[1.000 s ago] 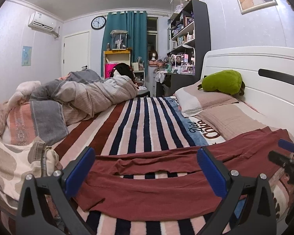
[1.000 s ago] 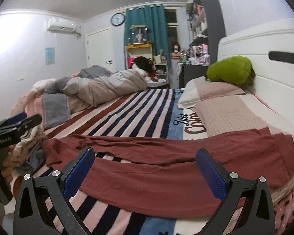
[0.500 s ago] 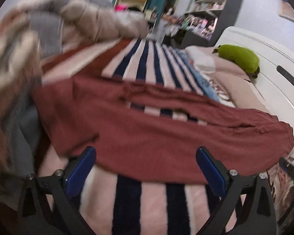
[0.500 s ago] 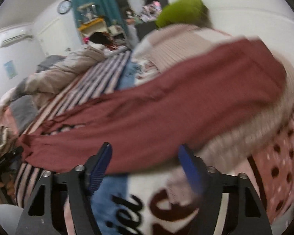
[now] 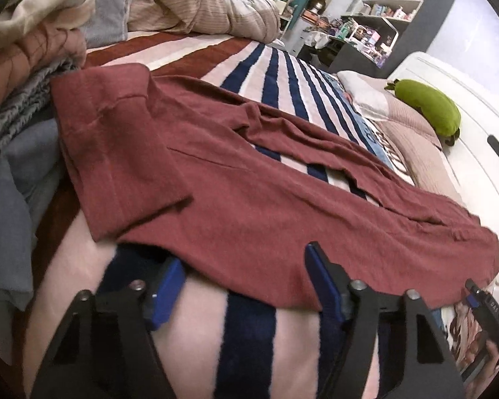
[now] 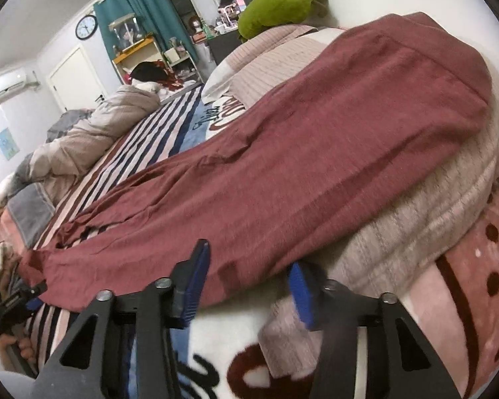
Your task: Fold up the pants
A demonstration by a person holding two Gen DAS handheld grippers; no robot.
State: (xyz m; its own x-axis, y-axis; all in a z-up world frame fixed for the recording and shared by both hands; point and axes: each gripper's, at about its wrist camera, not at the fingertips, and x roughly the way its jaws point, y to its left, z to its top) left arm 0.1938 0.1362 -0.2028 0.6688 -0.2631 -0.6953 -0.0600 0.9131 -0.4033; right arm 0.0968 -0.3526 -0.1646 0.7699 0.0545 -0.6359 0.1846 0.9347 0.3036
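Note:
Dark red pants lie spread flat across the striped bed, with both legs running side by side. My left gripper is open, low at the near edge of the pants close to their left end, with its jaws either side of the hem. My right gripper is open at the near edge of the pants close to their right end, where the cloth lies over a pillow. Each gripper shows small at the edge of the other's view.
A striped blanket covers the bed. Piled bedding and clothes lie to the left. A green plush toy and pillows sit by the white headboard. Shelves and a desk stand beyond the bed.
Both grippers have dropped from a raised, level view down to the near edge of the pants. The right jaws have narrowed somewhat. The pants have not moved.

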